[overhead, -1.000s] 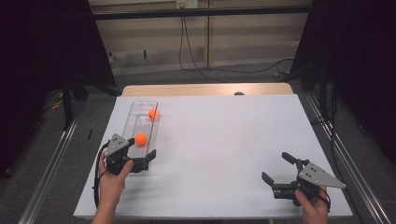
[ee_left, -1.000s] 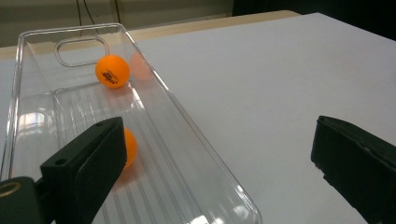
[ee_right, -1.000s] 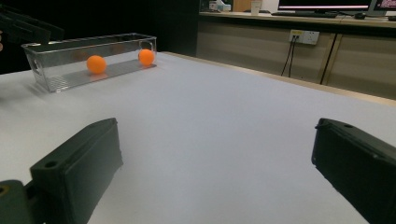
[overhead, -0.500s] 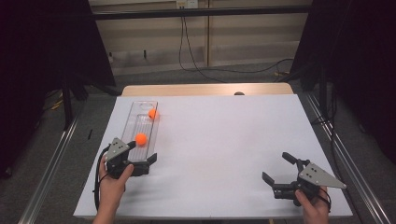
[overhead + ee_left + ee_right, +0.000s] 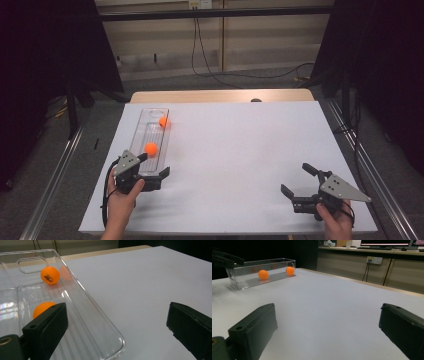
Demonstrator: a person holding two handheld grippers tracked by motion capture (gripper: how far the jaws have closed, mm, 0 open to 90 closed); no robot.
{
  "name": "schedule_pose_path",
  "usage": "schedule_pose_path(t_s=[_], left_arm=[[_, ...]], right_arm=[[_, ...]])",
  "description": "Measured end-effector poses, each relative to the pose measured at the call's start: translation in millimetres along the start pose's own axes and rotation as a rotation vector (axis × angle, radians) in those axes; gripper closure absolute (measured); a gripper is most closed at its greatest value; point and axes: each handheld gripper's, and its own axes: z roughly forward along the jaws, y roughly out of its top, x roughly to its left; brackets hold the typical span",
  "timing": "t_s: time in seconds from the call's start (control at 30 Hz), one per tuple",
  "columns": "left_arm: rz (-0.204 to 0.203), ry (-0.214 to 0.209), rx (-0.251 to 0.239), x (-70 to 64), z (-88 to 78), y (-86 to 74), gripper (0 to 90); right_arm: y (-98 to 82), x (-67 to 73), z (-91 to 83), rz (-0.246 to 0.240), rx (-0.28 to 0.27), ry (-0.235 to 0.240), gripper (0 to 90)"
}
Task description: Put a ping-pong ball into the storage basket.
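A clear plastic tray [image 5: 140,131] lies lengthwise at the table's left. It holds two orange balls, one at the far end [image 5: 163,121] and one near the middle [image 5: 151,148]. My left gripper [image 5: 156,164] is open at the tray's near end. In the left gripper view its left jaw hangs over the tray [image 5: 100,317], partly hiding the nearer ball [image 5: 42,308], and its right jaw is over bare table. The farther ball [image 5: 50,275] rests by the handle cutout. My right gripper [image 5: 295,178] is open and holds nothing at the front right, facing the tray [image 5: 244,281] from afar.
A white table [image 5: 240,145] spreads wide between the two grippers. A wooden strip [image 5: 220,95] runs along its far edge. Metal rails [image 5: 55,175] flank the table on the floor, with cables lying behind.
My left gripper has slid slightly back toward the table's near edge, still open. The balls, the tray and the right gripper have stayed put.
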Motion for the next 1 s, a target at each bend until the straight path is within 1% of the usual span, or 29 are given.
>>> schedule_pose_path(t_s=[0.07, 0.13, 0.23, 0.27, 0.3, 0.43, 0.53, 0.6, 0.7, 0.73, 0.8, 0.83, 0.9, 1.0], left_arm=[[-0.005, -0.001, -0.002, -0.6, 0.1, -0.3, 3.8], [0.010, 0.006, 0.008, -0.3, -0.5, -0.5, 3.8], [-0.002, 0.000, 0.001, -0.1, -0.9, -1.4, 3.8], [0.007, 0.003, 0.008, 0.0, -1.5, -1.4, 3.8], [0.007, 0.003, 0.008, 0.0, -1.5, -1.4, 3.8], [0.001, -0.001, 0.004, -1.2, -1.7, -3.3, 3.8], [0.000, 0.004, 0.008, -1.3, -2.5, -5.3, 3.8], [-0.005, 0.000, 0.001, -1.1, -2.6, -7.2, 3.8], [-0.003, 0.004, 0.006, -1.1, -3.5, -11.1, 3.8], [-0.002, 0.004, 0.005, -1.1, -3.9, -11.9, 3.8], [-0.013, -0.003, -0.001, -1.6, -4.3, -13.5, 3.8], [-0.002, -0.006, 0.001, -1.5, -4.8, -13.7, 3.8], [-0.001, -0.008, -0.004, -1.5, -5.6, -13.7, 3.8], [-0.012, -0.007, -0.016, -0.7, -7.1, -14.4, 3.8]], right_arm=[[0.1, 0.2, 0.1, -0.001, -0.001, 0.001, 1.0], [0.0, 0.3, 0.2, -0.002, -0.001, 0.002, 1.0], [0.1, 0.2, 0.0, 0.000, -0.001, 0.001, 1.0], [0.1, 0.2, -0.1, -0.002, -0.001, 0.001, 1.0], [0.1, 0.2, -0.1, -0.002, -0.001, 0.001, 1.0], [0.2, 0.4, -0.2, -0.001, -0.002, 0.002, 1.0], [0.2, 0.0, -0.6, 0.000, -0.003, 0.001, 1.0], [0.2, 0.0, -0.7, 0.001, -0.002, 0.001, 1.0], [0.1, 0.5, -0.5, -0.004, -0.001, 0.002, 1.0], [0.0, 0.6, -0.2, -0.007, 0.000, 0.003, 1.0], [-0.1, 1.4, 0.1, -0.004, 0.002, 0.003, 1.0], [0.0, 1.7, 0.2, -0.004, 0.002, 0.004, 1.0], [-0.2, 2.1, 0.5, -0.004, 0.003, 0.004, 1.0], [-0.2, 2.2, 0.6, -0.005, 0.004, 0.004, 1.0]])
